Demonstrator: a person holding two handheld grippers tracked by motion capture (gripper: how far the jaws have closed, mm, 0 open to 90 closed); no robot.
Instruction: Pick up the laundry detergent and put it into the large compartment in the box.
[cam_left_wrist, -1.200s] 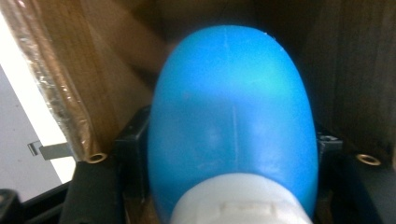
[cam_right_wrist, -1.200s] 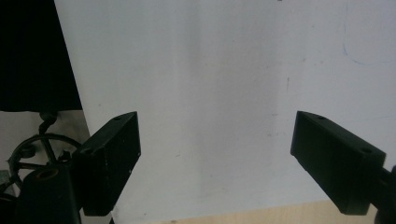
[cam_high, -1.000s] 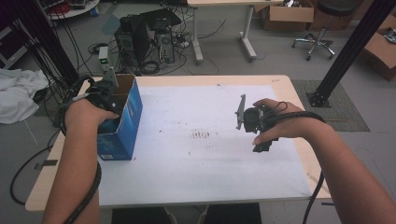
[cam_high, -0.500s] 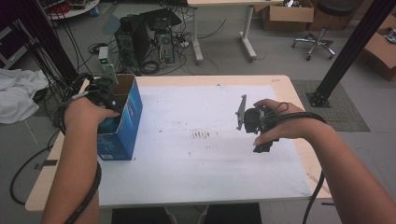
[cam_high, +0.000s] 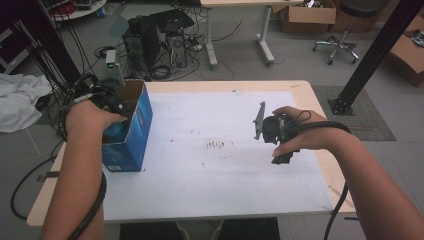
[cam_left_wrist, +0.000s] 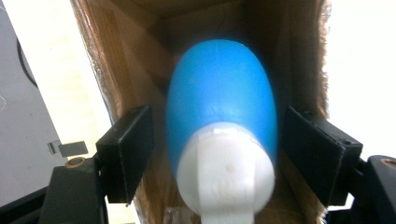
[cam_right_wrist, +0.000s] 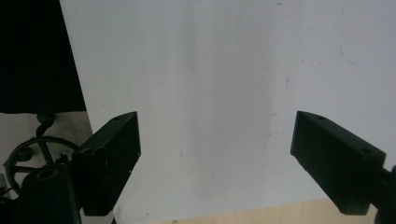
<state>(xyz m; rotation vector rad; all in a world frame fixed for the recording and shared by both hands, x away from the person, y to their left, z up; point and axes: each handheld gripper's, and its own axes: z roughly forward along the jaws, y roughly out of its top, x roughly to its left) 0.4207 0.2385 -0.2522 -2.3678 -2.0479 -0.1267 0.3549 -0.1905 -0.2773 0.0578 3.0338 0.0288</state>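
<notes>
A blue rounded bottle (cam_left_wrist: 219, 93) with a white cap (cam_left_wrist: 224, 172) lies inside the open blue cardboard box (cam_high: 131, 135) at the table's left side. My left gripper (cam_left_wrist: 219, 135) reaches into that box with its jaws on either side of the bottle. A gap shows at each pad, and the jaws have just been opening. In the high view the left gripper (cam_high: 112, 102) sits under the hand at the box's mouth. My right gripper (cam_right_wrist: 215, 154) is open, with nothing between its pads, held over the white sheet (cam_right_wrist: 210, 70). From above, the right gripper (cam_high: 274, 131) hangs right of centre.
The brown inner walls of the box (cam_left_wrist: 121, 56) close in tightly around the left jaws. A white sheet (cam_high: 210, 165) covers most of the wooden table (cam_high: 45, 200). Computer towers (cam_high: 150, 42) and cables stand on the floor beyond the far edge.
</notes>
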